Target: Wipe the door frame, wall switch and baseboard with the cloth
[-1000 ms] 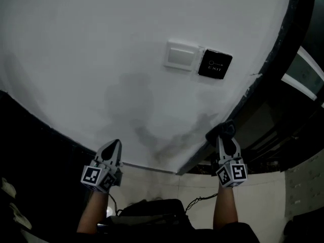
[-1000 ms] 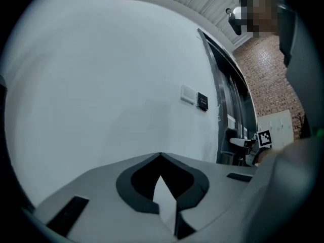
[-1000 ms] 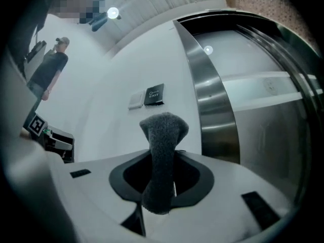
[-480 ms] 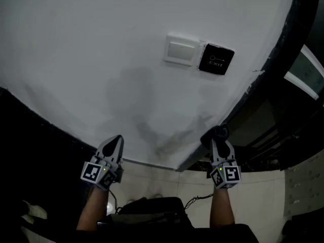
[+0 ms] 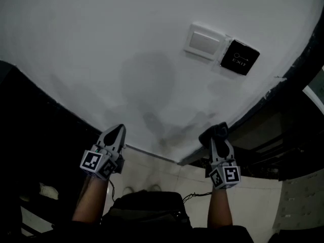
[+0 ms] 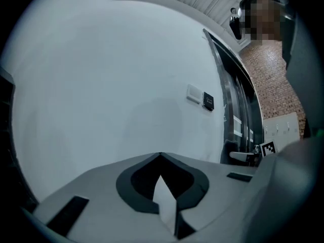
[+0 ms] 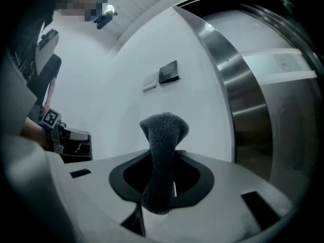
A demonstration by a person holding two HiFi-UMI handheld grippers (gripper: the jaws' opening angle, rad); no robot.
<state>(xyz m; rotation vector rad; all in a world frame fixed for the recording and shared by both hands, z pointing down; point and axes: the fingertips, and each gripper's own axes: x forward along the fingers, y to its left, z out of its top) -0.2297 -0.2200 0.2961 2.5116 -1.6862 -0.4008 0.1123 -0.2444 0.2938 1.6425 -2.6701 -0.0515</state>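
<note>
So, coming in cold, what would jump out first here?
The white wall switch and black exit plate beside it stand out on the white wall, upper right in the head view. Below, the right gripper is shut on a dark fuzzy cloth near the dark door frame, while the left gripper is shut and empty.

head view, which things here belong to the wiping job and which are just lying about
Job in hand:
- grey cloth, clamped in the right gripper
- white wall switch
- door frame

Not in use:
- black exit button plate beside the switch
- black bag below the grippers
- left gripper, shut on nothing
</note>
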